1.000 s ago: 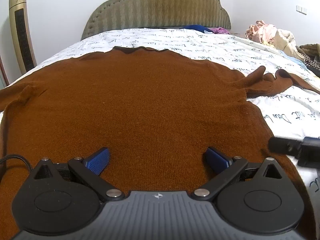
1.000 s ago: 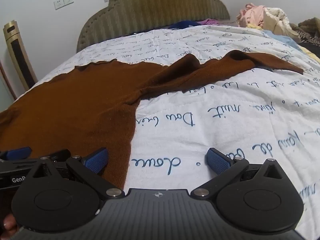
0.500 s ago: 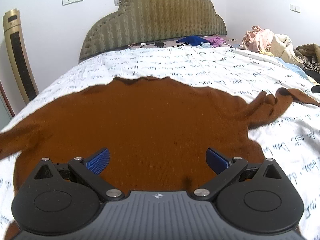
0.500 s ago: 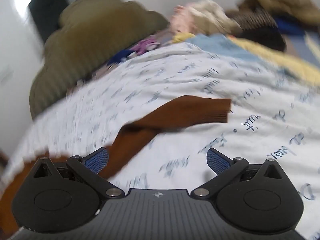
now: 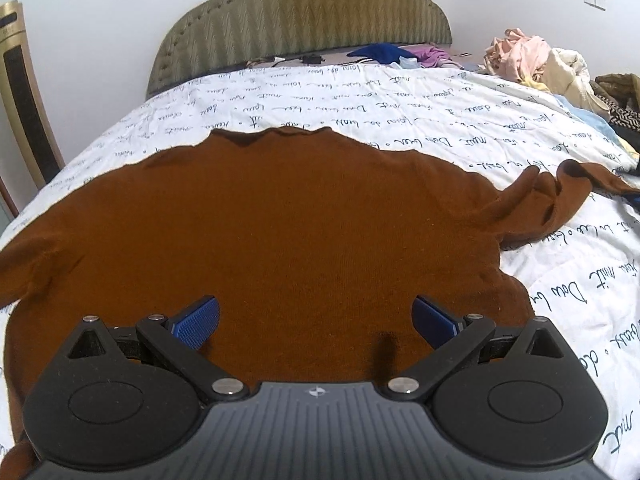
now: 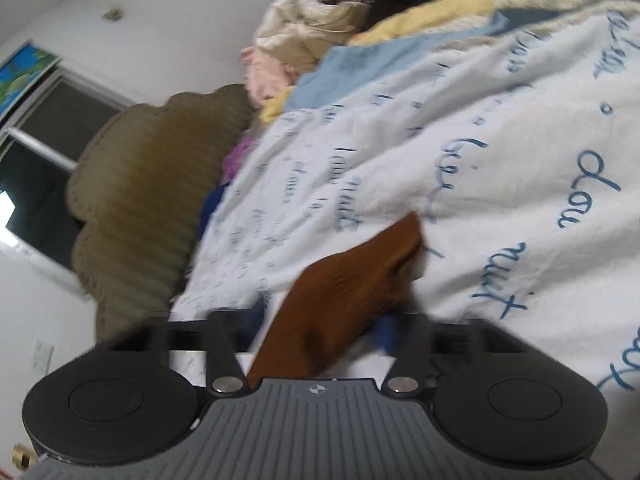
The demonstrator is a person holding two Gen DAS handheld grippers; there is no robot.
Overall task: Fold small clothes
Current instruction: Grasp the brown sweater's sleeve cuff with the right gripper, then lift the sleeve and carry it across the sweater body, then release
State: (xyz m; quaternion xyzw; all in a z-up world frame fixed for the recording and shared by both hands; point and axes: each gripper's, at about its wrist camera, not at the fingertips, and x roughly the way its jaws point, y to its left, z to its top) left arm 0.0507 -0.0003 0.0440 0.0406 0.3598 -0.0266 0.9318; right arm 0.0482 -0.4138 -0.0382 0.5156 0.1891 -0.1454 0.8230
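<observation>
A brown knit sweater (image 5: 280,232) lies flat on the white bedspread (image 5: 400,96), hem near me, neck toward the headboard. Its right sleeve (image 5: 560,196) is bunched and runs off to the right. My left gripper (image 5: 316,316) hovers over the sweater's lower middle, open and empty. In the right wrist view the end of the brown sleeve (image 6: 348,292) sits between the fingers of my right gripper (image 6: 320,332), which have closed in on it. That view is tilted and blurred.
An olive padded headboard (image 5: 304,12) stands at the far end. A pile of loose clothes (image 5: 536,60) lies at the far right of the bed, with blue and purple garments (image 5: 396,54) by the headboard. A gold-framed stand (image 5: 24,108) is at the left.
My right gripper swung right to the sleeve end, rolled over and closed from wide open onto the sleeve. My left gripper lifted and drew back from the sweater, staying open.
</observation>
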